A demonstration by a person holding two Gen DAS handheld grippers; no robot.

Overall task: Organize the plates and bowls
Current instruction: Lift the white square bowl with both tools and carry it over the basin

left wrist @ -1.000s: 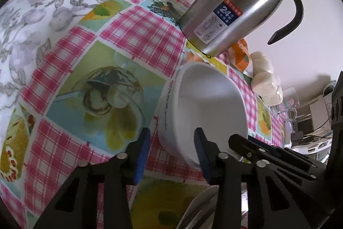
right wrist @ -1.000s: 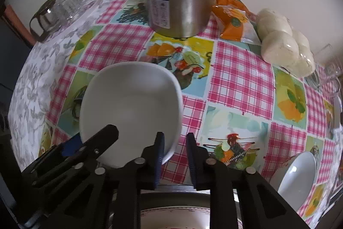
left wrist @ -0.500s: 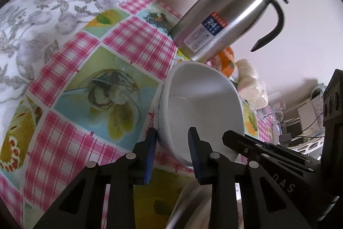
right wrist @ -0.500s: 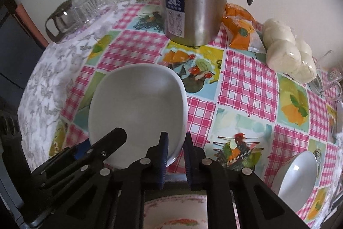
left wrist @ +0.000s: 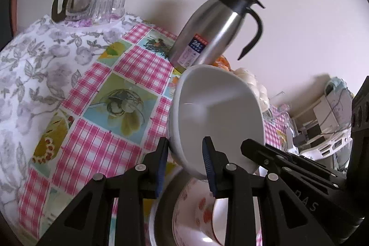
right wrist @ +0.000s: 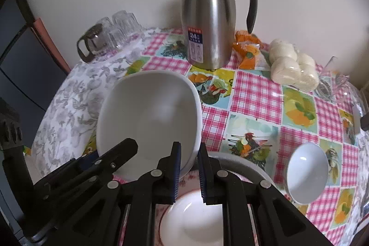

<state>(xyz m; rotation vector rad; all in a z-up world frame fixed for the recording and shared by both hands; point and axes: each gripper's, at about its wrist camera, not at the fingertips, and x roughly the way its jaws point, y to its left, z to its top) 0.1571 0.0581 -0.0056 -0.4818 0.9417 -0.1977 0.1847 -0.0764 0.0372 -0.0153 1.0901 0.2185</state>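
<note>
A large white bowl [left wrist: 216,112] [right wrist: 147,117] hangs tilted above the checked tablecloth [left wrist: 96,144], gripped on two sides. My left gripper [left wrist: 185,144] is shut on its near rim, one pad outside and one inside. My right gripper [right wrist: 189,149] is shut on the rim at the bowl's other side. Beneath the bowl sits a stack: a floral-patterned plate [left wrist: 193,206] with a small white bowl [right wrist: 191,223] in it, on a wider grey plate [right wrist: 244,164]. Another small white bowl [right wrist: 306,170] lies on the cloth to the right.
A steel thermos jug [right wrist: 207,27] stands at the back near the wall. Glasses and a glass pot [right wrist: 108,38] fill the back left corner. An orange packet [right wrist: 248,50] and a bag of white buns [right wrist: 293,68] lie at the back right. The table edge drops off on the left.
Both grippers closed on the big bowl's rim and rose with it. The bowl has left the cloth and the stacked plates have come into view below it.
</note>
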